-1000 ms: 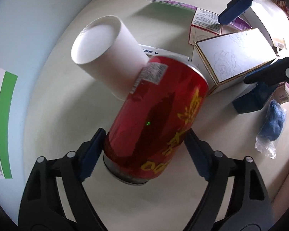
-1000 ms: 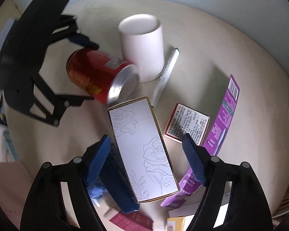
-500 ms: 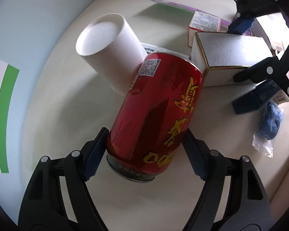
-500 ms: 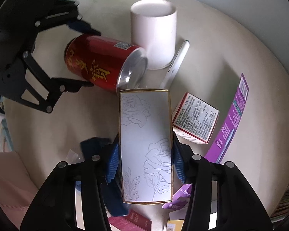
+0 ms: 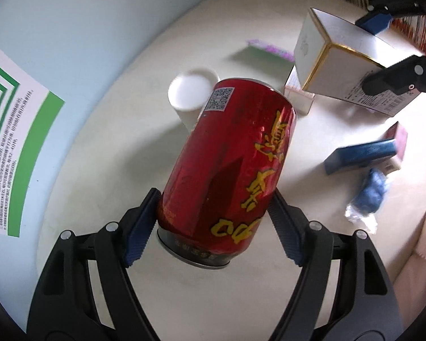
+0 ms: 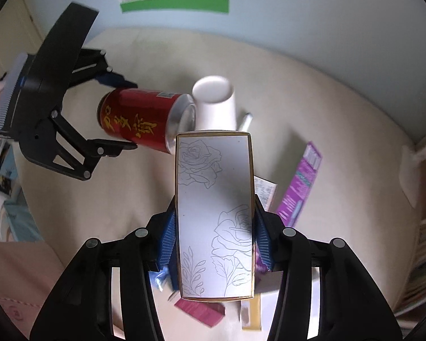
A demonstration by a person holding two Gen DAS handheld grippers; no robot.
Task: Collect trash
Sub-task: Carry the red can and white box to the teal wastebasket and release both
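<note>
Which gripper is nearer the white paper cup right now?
Left. The left gripper holds the red can just above the white paper cup; the right gripper, holding the rose-print box, sits farther off.

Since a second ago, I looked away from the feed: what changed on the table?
The right gripper, whose jaws have just been closing, clamped the rose box and lifted it off the table. The left gripper closed slightly on the red can and raised it too. The white cup, small carton, purple flat pack and blue box stayed put.
</note>
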